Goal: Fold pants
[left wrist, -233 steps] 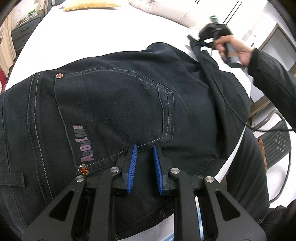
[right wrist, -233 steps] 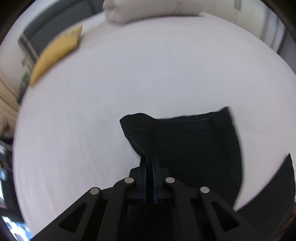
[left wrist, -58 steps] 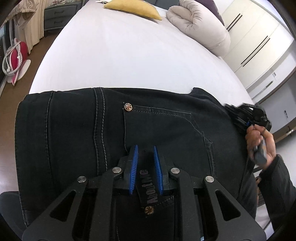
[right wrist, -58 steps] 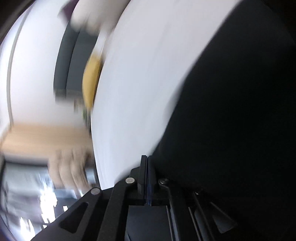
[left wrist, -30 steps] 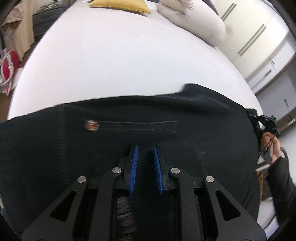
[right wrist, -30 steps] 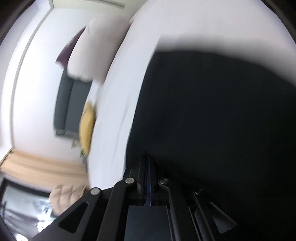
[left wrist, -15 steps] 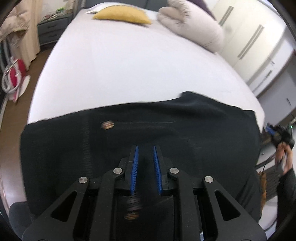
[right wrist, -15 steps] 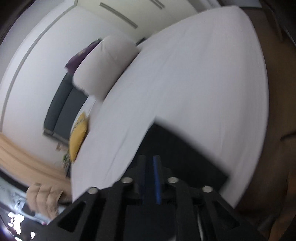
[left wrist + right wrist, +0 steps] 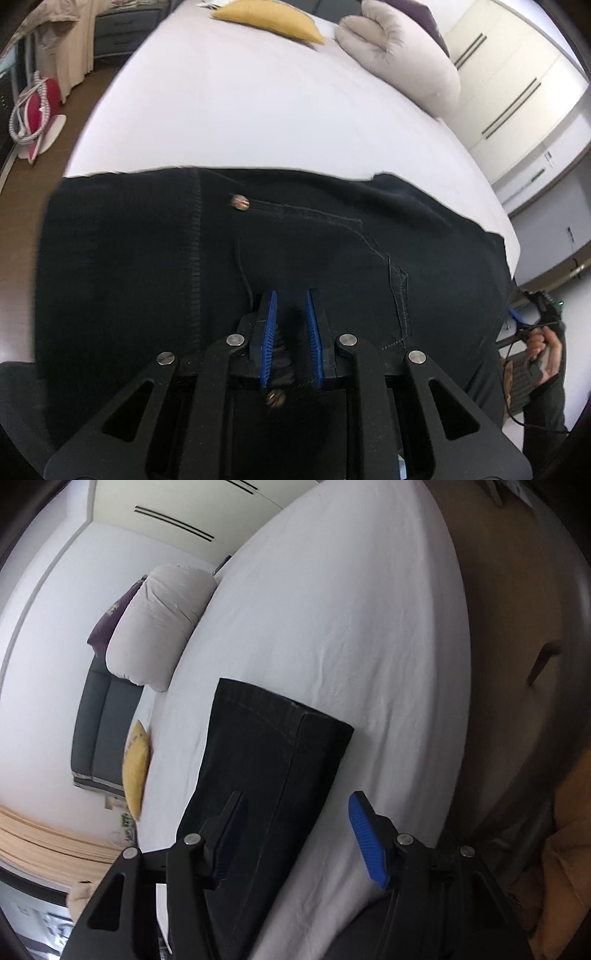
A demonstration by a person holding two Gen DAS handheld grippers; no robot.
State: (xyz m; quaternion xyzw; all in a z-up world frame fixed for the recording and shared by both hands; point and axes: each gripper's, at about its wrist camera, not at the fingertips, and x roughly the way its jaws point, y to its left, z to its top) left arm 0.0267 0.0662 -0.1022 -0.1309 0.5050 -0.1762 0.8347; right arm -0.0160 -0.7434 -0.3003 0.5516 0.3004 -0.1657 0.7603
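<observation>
The dark denim pants point(image 9: 332, 258) lie folded across the near edge of the white bed point(image 9: 258, 110), back pocket and a brass rivet point(image 9: 240, 201) facing up. My left gripper point(image 9: 290, 295) has its blue pads a narrow gap apart, closed on a fold of the pants' fabric. In the right wrist view the leg end with its hem point(image 9: 273, 746) lies flat on the sheet. My right gripper point(image 9: 295, 801) is wide open and empty, its fingers astride the leg just above it. The right gripper also shows in the left wrist view point(image 9: 535, 314), off the bed's right edge.
A yellow cushion point(image 9: 269, 18) and a rolled pale duvet point(image 9: 399, 55) lie at the bed's far end. White wardrobes point(image 9: 517, 92) stand to the right. A red bag point(image 9: 37, 107) sits on the wooden floor at left. Brown floor point(image 9: 517, 627) borders the bed.
My right gripper has let go of the pant leg and opened wide; the leg now lies flat on the sheet. My left gripper has stayed clamped on the pants.
</observation>
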